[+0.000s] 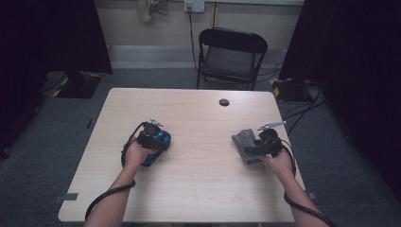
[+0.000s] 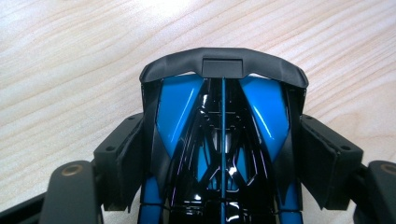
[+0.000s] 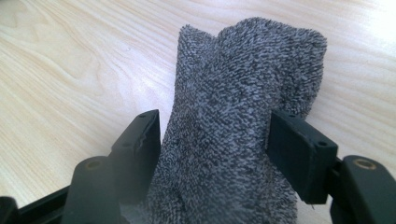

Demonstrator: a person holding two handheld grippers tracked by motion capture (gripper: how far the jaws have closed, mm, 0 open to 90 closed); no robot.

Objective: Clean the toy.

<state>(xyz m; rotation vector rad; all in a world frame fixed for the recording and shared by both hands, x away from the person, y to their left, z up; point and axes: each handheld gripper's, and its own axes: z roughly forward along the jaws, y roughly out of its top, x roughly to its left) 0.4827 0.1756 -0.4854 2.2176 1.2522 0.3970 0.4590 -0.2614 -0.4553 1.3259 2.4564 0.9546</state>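
A glossy blue and black toy car (image 2: 222,140) lies between the jaws of my left gripper (image 2: 223,163), which press on both its sides; its black rear wing points away from the camera. From above, the toy car (image 1: 161,142) and left gripper (image 1: 152,137) sit on the left half of the wooden table (image 1: 198,189). My right gripper (image 3: 212,149) is shut on a folded grey towel (image 3: 243,116), which bulges up between the pads. In the high view the grey towel (image 1: 243,144) rests on the table's right side under the right gripper (image 1: 257,147).
A round cable hole (image 1: 224,102) is in the table's far side. A black folding chair (image 1: 231,56) stands beyond the table. Cables trail from both grippers past the table's near edge.
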